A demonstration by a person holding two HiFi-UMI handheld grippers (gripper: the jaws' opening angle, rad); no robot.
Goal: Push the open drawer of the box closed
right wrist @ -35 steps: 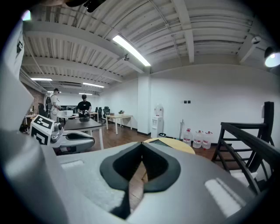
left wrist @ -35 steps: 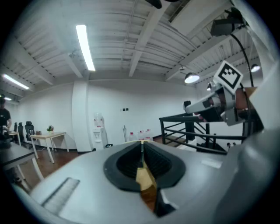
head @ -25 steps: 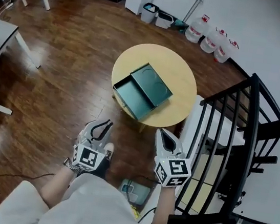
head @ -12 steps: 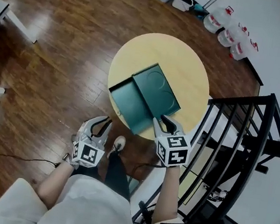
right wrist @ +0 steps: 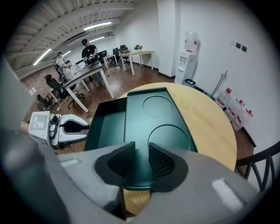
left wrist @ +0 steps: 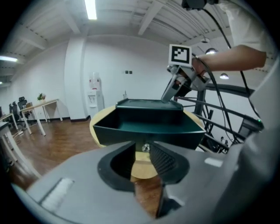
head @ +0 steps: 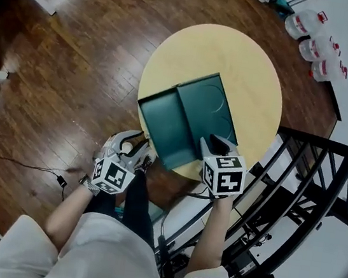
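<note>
Green box point(head: 209, 105) sits mid-frame on the round table point(head: 193, 45); its drawer point(head: 163, 124) hangs open toward lower left, just bare green floor inside; left gripper point(head: 136, 154) is opening at the drawer front, knob point(left wrist: 145, 148) showing in the gap, ungripped; right gripper point(head: 220, 141) is spread wide over the box's near corner, holding nothing.

"What stood around it all?"
"A round pale bench point(head: 248, 68) on a dark plank floor point(head: 76, 57), with a black railing point(head: 309, 180) just beside it."
"And by the wall?"
"Three water jugs point(head: 315, 47) and a water dispenser point(right wrist: 189, 50). A cable point(head: 29, 165) lay on the floor."
</note>
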